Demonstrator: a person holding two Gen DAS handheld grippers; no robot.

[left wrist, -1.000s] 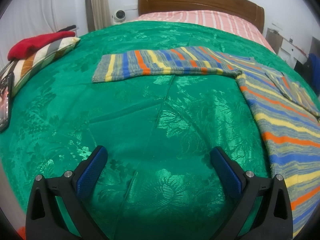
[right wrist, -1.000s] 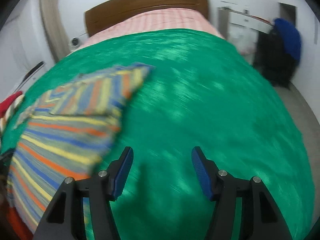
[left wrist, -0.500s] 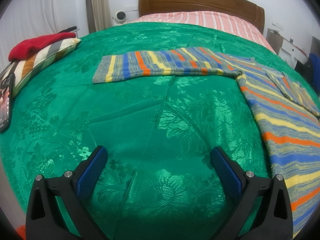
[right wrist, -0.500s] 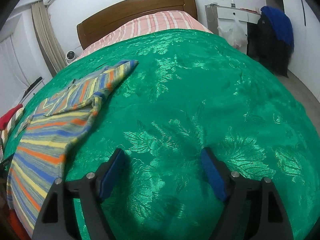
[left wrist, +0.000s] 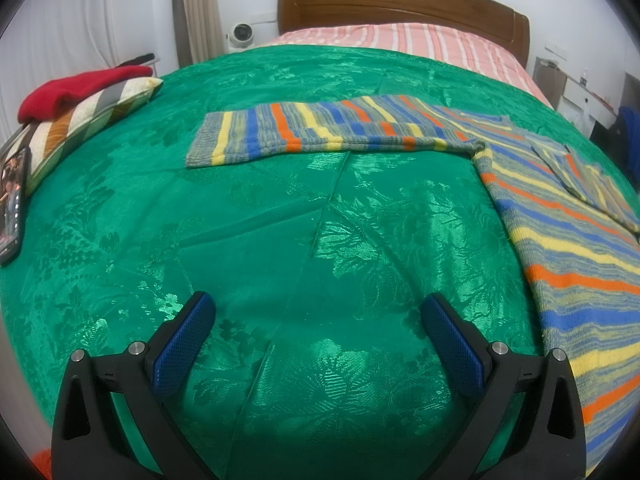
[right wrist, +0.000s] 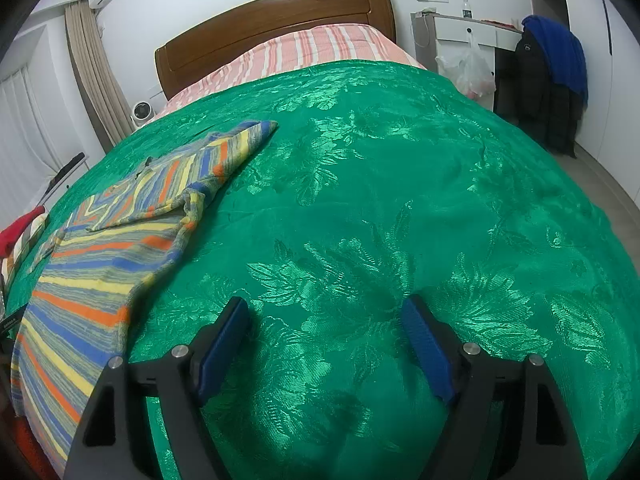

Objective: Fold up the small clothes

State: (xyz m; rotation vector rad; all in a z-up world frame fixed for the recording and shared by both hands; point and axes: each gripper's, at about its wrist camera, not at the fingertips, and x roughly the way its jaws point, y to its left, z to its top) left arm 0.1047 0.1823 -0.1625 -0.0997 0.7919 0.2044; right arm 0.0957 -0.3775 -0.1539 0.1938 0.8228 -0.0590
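A striped sweater in blue, orange, yellow and grey lies flat on the green bedspread. One sleeve stretches out to the left; the other sleeve is folded over the body. My left gripper is open and empty above bare bedspread, short of the outstretched sleeve. In the right wrist view the sweater lies at the left, with its folded sleeve pointing up the bed. My right gripper is open and empty over bare bedspread, to the right of the sweater.
A striped pillow with a red garment on it lies at the left bed edge, beside a phone. A wooden headboard stands at the far end. A chair with dark and blue clothes and a white desk stand right of the bed.
My right gripper has swung right, away from the sweater, and opened wider. The left gripper and the sweater have stayed put.
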